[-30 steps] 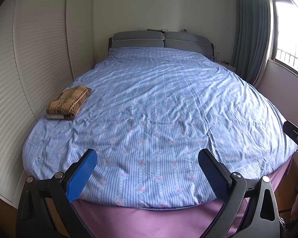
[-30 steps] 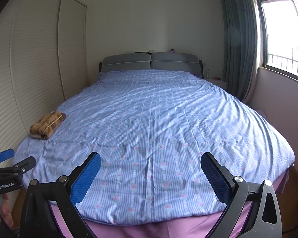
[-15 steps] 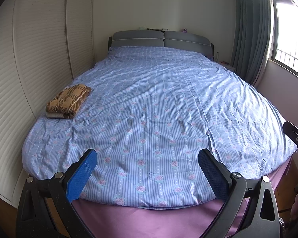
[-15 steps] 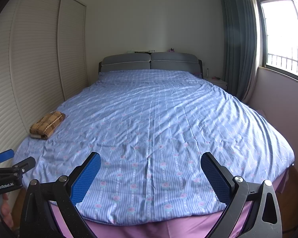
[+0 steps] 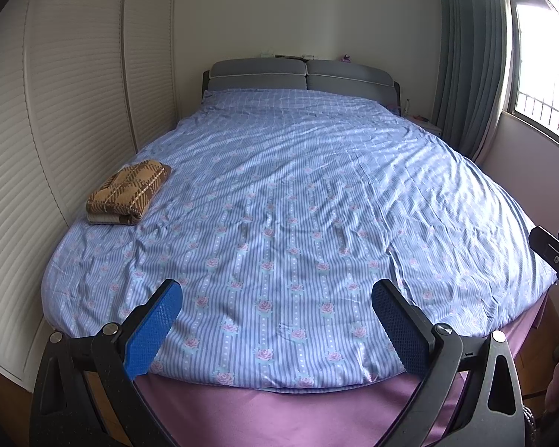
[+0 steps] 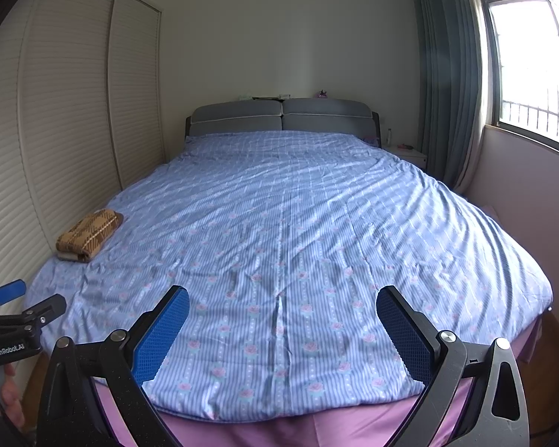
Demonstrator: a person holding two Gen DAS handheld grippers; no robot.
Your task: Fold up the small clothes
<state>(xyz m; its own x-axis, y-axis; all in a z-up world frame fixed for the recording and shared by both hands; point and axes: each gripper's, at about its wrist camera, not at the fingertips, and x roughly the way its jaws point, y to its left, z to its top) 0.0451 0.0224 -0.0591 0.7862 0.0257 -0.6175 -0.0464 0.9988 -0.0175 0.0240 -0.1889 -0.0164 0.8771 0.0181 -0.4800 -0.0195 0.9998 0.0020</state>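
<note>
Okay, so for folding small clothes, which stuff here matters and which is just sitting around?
Part of the job:
- brown plaid folded garment on the bed's left edge
- left gripper, open
- right gripper, open
- blue floral duvet

Just around:
- grey headboard
- curtains
- louvred wardrobe doors

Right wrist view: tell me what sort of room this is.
A home bedroom, most likely. A large bed with a blue floral duvet fills the view, backed by a grey padded headboard. Louvred wardrobe doors line one side; a curtained window is on the other.
</note>
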